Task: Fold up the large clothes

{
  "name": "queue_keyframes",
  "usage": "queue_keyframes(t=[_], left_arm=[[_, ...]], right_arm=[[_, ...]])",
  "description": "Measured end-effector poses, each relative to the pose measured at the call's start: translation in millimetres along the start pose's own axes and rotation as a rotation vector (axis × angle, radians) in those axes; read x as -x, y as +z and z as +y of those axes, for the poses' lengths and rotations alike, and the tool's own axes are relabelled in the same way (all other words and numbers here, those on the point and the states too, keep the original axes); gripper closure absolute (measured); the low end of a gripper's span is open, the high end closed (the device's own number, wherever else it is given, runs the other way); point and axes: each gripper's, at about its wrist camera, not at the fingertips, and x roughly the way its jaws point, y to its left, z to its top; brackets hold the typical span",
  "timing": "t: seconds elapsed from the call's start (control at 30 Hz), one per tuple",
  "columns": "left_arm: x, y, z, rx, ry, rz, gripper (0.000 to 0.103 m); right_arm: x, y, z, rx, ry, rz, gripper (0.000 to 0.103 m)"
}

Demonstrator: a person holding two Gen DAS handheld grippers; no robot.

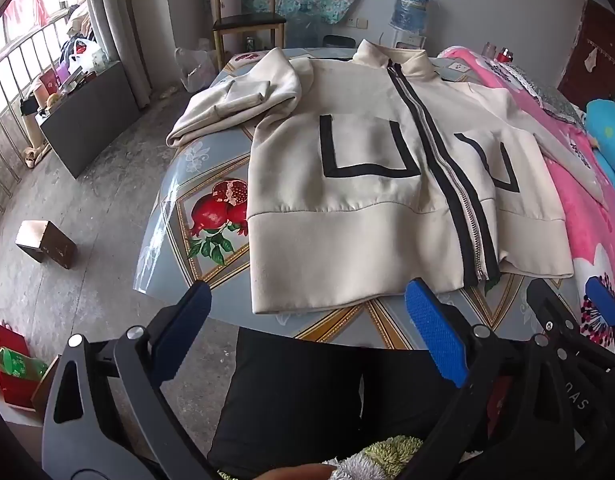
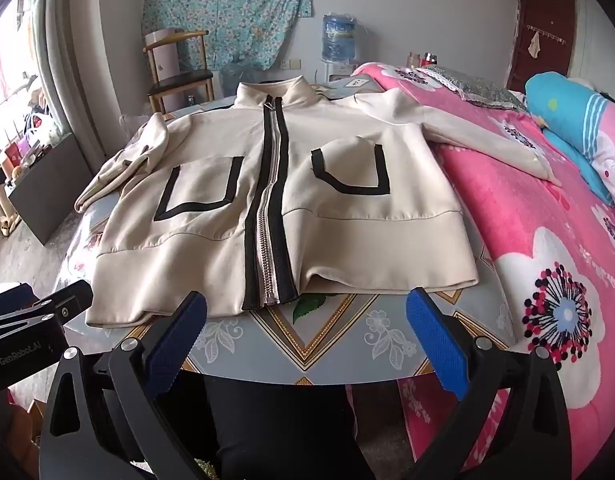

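Cream cloth with black trim makes up the jacket (image 2: 275,208), which lies front-up and zipped on the round tabletop (image 2: 347,332), collar at the far side and hem toward the person. One sleeve (image 1: 235,96) is bunched in a loose heap at the left edge of the tabletop, while the other sleeve (image 2: 479,128) runs off to the right and rests on the pink floral blanket (image 2: 547,240) of the bed beside it. The left tongs (image 1: 307,332) and the right tongs (image 2: 307,332) both hang over the near rim, just short of the hem, with their blue pads spread wide and nothing between them. No fold appears to have been made yet, so the work looks to be at its very start: the garment is laid out and the first grasp is still to come. The next move probably calls for each pair of tongs to take hold of cloth, most likely at a sleeve or a side edge, and bring it across the body toward the zip (image 2: 269,200). The heaped left sleeve may need straightening first, and thick ribbed cloth could slip from a shallow pinch.
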Motion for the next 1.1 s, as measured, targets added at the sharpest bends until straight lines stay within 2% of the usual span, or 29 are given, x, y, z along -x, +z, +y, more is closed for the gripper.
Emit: queue_keyframes(t=[0.53,1.1], left_arm=[[0.0,0.4,-5.8,-0.002,-0.007,-0.001,0.009],[3.1,5.2,6.0,0.014,-0.009,-0.013,0.009]], right_arm=[[-1.0,5.6,2.9,0.008,-0.012,-0.002,0.006],[2.4,6.9,10.3,0.034,-0.033,0.000,0.006]])
